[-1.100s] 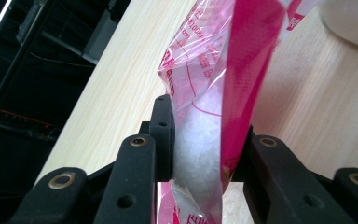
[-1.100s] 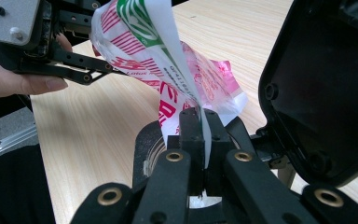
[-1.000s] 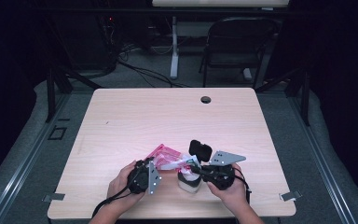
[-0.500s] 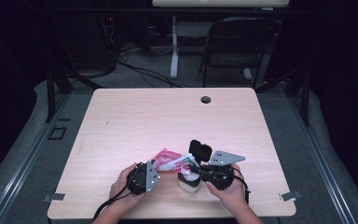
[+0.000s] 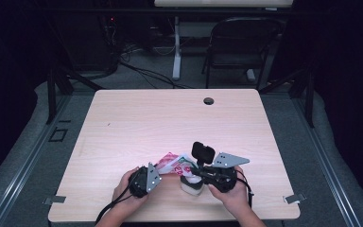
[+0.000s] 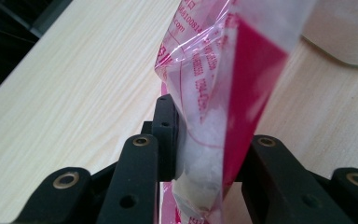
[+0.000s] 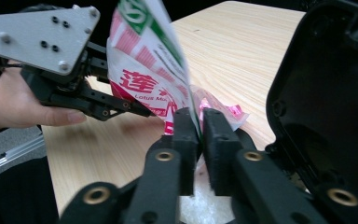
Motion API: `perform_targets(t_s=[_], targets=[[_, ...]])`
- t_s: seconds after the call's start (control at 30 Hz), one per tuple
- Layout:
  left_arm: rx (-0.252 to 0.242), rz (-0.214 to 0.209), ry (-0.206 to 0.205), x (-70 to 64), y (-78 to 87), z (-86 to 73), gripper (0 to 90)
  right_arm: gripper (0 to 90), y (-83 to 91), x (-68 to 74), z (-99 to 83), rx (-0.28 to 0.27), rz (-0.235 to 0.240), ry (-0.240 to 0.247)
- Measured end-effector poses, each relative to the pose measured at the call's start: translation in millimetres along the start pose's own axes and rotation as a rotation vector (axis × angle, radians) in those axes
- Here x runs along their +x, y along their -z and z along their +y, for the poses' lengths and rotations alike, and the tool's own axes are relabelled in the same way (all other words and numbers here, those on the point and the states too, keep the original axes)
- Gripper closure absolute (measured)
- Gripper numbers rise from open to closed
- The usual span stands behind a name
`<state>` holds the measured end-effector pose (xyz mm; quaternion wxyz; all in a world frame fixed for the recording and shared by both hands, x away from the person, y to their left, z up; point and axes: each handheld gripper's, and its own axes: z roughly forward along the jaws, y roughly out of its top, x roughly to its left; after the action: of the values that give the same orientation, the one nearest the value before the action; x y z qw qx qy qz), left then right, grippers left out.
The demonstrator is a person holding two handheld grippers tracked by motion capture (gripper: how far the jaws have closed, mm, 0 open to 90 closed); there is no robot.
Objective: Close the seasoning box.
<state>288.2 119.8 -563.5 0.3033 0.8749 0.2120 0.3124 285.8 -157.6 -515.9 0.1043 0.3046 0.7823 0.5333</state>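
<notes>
Gripping one pink-and-white printed plastic bag of white granules from two sides, near the front edge of the pale wooden desk, lifted off the surface. Left tool clamped across the lower, filled part of the bag, jaws pressing on the white contents, probably to carry the weight and steady it. Right tool pinched shut on the thin upper edge of the bag, jaws nearly meeting on the film; judged as a hold for pulling the top open or tearing it, with the other end anchored. Held tilted over a small white round container sitting on the desk just below the right tool, likely so that the contents can go into it once the bag is open. Held low and close to the body, which keeps both grips short and any spill over the desk. Cannot tell whether the bag's top is already torn.
</notes>
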Motion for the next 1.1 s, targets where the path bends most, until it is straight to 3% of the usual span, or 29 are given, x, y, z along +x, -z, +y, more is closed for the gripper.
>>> perform_targets(t_s=[0.07, 0.27, 0.57, 1.1], targets=[[-0.003, -0.021, 0.022, 1.5, -0.7, -1.6, 73.6, 80.1, -0.4, 0.8, -0.1, -0.001, 0.004, 0.002], [-0.003, -0.046, 0.037, 2.2, -2.9, -2.1, 74.0, 69.1, 0.4, 2.7, 0.3, -0.026, 0.002, 0.007], [-0.039, -0.11, 0.182, 14.0, -5.4, -11.9, 74.4, 57.4, 3.0, 2.5, 0.0, -0.053, 0.008, -0.017], [-0.067, -0.184, 0.341, 29.0, -8.8, -21.4, 74.6, 57.1, 5.8, -2.8, -5.5, -0.048, -0.012, -0.04]])
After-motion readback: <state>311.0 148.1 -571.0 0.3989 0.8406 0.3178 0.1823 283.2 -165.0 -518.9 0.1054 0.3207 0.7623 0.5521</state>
